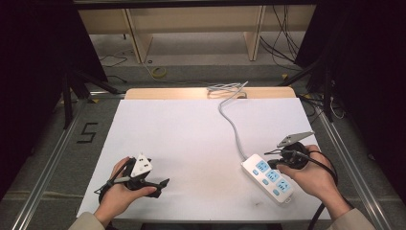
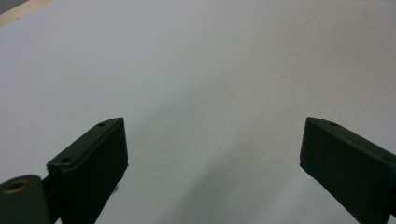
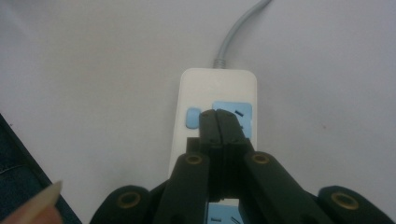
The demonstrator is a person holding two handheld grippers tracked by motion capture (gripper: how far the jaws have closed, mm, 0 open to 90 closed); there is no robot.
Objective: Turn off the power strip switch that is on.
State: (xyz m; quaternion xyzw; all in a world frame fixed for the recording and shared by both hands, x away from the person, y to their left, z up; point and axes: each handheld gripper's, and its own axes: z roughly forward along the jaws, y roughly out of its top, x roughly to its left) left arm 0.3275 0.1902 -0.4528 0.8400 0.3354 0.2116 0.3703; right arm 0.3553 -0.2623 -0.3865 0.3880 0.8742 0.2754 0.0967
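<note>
The right gripper (image 3: 218,122) view shows fingers pressed together over the power strip (image 3: 217,88); left gripper (image 2: 212,154) fingers spread.

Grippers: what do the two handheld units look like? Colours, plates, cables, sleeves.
Both are black two-jaw units. The left gripper carries a white three-cornered plate with dark dots; its jaws are flat, blocky black pads. The right gripper has a grey three-cornered plate, brass-coloured pivot rings on its linkage, and a thick black cable trailing off it. Beige sleeve cuffs show at both wrists.

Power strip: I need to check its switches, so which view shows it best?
The high view: the whole power strip with cord shows. The right gripper view is closer, but the shut right hand-held gripper covers its middle. The left gripper view looks at bare table.
</note>
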